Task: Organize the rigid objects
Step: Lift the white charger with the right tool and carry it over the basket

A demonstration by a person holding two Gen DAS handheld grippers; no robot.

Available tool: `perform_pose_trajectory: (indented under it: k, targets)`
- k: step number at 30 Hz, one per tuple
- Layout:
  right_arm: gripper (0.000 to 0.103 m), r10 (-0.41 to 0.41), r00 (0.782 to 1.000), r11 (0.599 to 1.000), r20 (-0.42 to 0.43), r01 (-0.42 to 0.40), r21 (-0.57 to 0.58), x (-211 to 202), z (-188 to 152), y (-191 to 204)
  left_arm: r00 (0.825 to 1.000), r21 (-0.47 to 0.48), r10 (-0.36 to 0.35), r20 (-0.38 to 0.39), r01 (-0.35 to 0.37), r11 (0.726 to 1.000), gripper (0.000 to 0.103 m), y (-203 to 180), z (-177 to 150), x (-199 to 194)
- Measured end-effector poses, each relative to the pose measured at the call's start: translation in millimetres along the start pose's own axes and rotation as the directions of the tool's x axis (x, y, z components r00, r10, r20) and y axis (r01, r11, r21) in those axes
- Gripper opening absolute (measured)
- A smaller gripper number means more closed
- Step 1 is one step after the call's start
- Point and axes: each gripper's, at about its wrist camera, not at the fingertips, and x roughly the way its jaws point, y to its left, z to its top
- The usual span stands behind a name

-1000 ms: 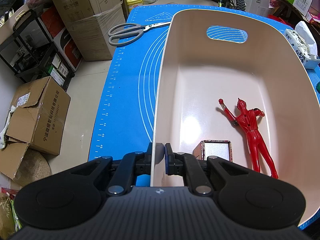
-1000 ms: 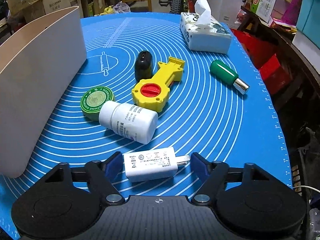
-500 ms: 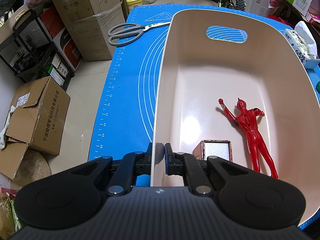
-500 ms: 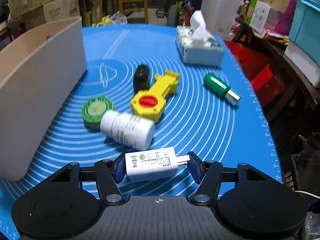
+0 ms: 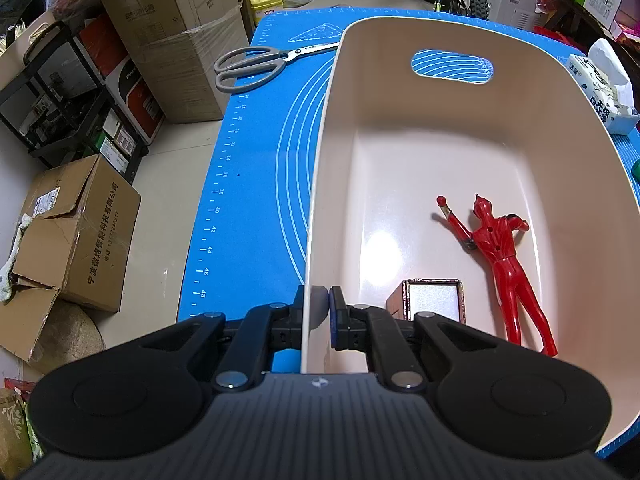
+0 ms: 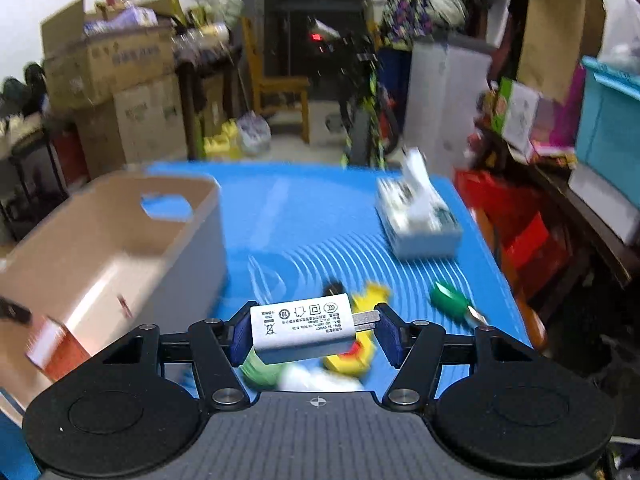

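My left gripper [image 5: 320, 312] is shut on the near rim of the cream plastic bin [image 5: 320, 160], one finger inside and one outside. A red toy figure [image 5: 500, 256] and a small box [image 5: 434, 300] lie in the bin. My right gripper [image 6: 314, 332] is shut on a white charger plug [image 6: 302, 328] and holds it in the air above the blue mat [image 6: 304, 220]. Below it lie a yellow and red toy [image 6: 360, 352], a green tin [image 6: 256, 368], a white bottle [image 6: 316, 380], a black item [image 6: 334, 286] and a green-handled tool [image 6: 452, 298]. The bin [image 6: 120, 248] stands to the left.
Grey scissors [image 5: 256, 66] lie on the mat left of the bin's far end. A tissue box [image 6: 418, 220] [image 5: 604, 88] stands at the far right of the mat. Cardboard boxes [image 5: 76, 232] and shelves crowd the floor on the left.
My right gripper has closed on the charger plug and lifted it off the mat, the view tilting up. The left gripper and bin have not moved.
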Motion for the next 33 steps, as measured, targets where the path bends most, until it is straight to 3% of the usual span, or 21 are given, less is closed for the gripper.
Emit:
perform_pose_trajectory:
  k: [8,15,23,33]
  targets:
    - [0.065,0.096,0.992,0.995,0.083,-0.094,-0.027,5,37,46,1.0,0.001,0.002,-0.007,-0.002,1.0,0.012,-1,1,0]
    - [0.065,0.155,0.984,0.988,0.087,-0.152,-0.032,21,58,78,1.0,0.003,0.001,-0.007,-0.001,1.0,0.012,0,0,-2]
    - [0.065,0.203,0.979,0.978,-0.005,-0.203,-0.051,46,58,121,1.0,0.003,0.0,-0.007,0.0,1.0,0.012,0,1,-2]
    - [0.065,0.211,0.959,0.959,-0.188,-0.24,-0.153,71,36,172,1.0,0.007,0.004,-0.008,-0.004,1.0,0.012,0,1,-2]
